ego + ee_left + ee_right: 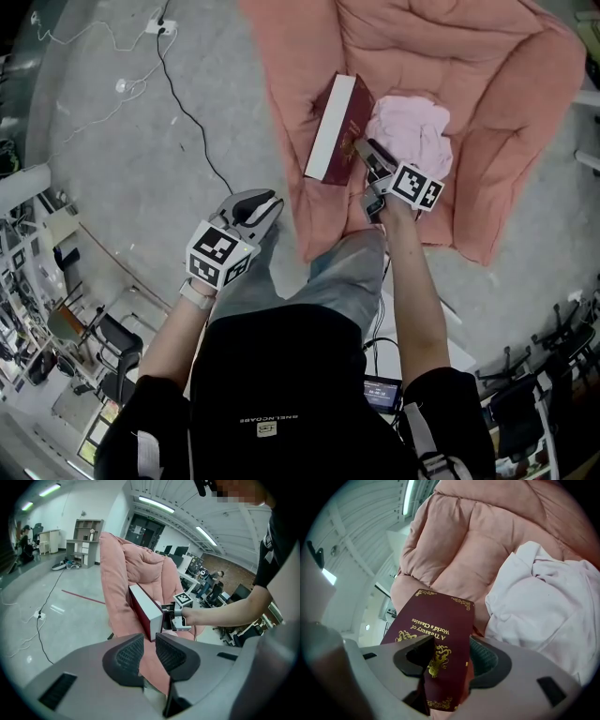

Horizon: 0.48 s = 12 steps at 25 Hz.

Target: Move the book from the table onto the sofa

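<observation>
1. Head view: the book [337,127] is seen standing on its edge over the pink sofa [506,112], just beside a white cloth [412,131] that lies on the seat. Whether its lower edge rests on the sofa cannot be told.
2. The book is gripped by the right gripper [366,155]. In the right gripper view its fingers [485,656] are clamped on the dark red cover near one end, one finger on each side.
3. The left gripper [261,206] is held off to the side, apart from the book. Its fingers [129,653] are a little apart, and nothing is held between them.
4. The book is judged to be thick, hard and stiff, so it should not bend. It is likely quite heavy for a hold at one end, so it could tip or swing.
5. The cover looks smooth, so it could slip if it is squeezed too softly. A firm hold across both covers is judged best.
6. The sofa looks soft and puffy. The book is best laid down flat, away from the cloth, so it is not left leaning.
</observation>
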Tool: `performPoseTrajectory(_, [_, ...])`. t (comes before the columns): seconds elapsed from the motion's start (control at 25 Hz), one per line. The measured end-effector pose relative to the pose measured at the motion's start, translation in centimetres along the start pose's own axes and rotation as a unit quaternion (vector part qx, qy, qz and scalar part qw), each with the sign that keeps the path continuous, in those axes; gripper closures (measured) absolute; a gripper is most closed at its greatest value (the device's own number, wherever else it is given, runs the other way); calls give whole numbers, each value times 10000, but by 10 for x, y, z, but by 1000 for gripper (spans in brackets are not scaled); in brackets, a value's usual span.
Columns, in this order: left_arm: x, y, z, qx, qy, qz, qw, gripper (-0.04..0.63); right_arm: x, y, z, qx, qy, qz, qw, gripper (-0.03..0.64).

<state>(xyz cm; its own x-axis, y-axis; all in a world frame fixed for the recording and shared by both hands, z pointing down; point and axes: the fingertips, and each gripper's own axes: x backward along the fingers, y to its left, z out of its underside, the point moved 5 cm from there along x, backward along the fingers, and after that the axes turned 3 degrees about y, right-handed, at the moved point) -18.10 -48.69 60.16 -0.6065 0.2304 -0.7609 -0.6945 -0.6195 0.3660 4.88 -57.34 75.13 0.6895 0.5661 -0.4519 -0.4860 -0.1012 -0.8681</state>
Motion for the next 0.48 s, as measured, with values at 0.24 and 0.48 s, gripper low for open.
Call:
performPoseTrajectory(0.24, [5, 2, 11, 113, 46, 4, 9999, 508, 4, -2, -7, 25, 17, 60, 10000, 365])
performPoseTrajectory(0.48, [5, 0, 13, 158, 22, 66, 9999, 512, 24, 52, -23, 1245, -62, -157, 9921, 364])
